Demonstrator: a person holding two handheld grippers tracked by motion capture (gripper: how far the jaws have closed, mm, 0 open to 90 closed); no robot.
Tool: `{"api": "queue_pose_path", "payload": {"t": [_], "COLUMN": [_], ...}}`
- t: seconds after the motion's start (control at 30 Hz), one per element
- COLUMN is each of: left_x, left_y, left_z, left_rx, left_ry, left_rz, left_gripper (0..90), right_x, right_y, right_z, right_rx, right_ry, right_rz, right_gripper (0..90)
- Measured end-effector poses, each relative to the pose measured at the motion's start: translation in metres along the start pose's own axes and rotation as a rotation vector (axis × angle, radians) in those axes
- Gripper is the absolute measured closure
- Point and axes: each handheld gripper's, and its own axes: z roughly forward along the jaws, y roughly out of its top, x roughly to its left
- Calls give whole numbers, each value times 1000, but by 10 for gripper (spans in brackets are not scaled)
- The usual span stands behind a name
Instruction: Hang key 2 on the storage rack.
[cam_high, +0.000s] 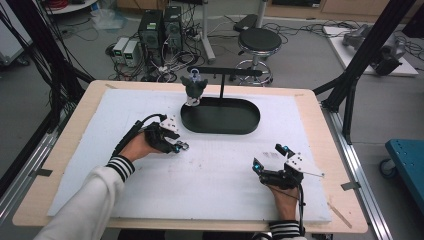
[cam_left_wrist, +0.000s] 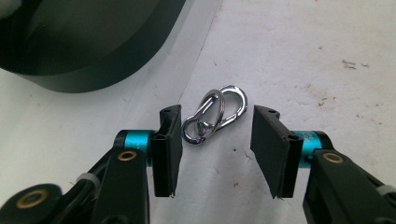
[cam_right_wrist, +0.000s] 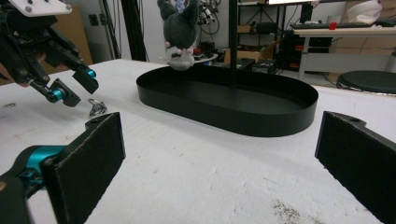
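A small silver carabiner clip (cam_left_wrist: 215, 114) lies flat on the white table cover, also seen as the clip (cam_high: 183, 146) and the clip (cam_right_wrist: 97, 108). My left gripper (cam_left_wrist: 217, 149) hovers just over it, open, with the clip between the tips of its jaws and touching neither. The left gripper (cam_high: 176, 145) sits left of centre. My right gripper (cam_high: 270, 157) rests at the front right, wide open and holding nothing; its pads (cam_right_wrist: 93, 161) frame bare table. A grey plush toy (cam_high: 194, 88) hangs from a black stand (cam_high: 222, 75) over an oval black tray (cam_high: 220, 127).
The tray's wall (cam_right_wrist: 224, 116) stands just beyond the clip. Beyond the table's far edge are a stool (cam_high: 259, 42), computer boxes (cam_high: 160, 27) and cables on the floor. Black frame posts (cam_high: 365, 55) rise at the right and left.
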Motion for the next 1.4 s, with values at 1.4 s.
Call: {"api": "queue_pose_path", "payload": {"t": [1.4], "left_x": [-1], "left_y": [2], "left_z": [11], "left_rx": [43], "left_ry": [31], "left_rz": [2], "left_gripper": [858], "right_x": [0], "right_y": [0], "right_z": [0], "right_rx": [-3], "right_ry": [-1], "right_rz": [3], "right_gripper": [8]}}
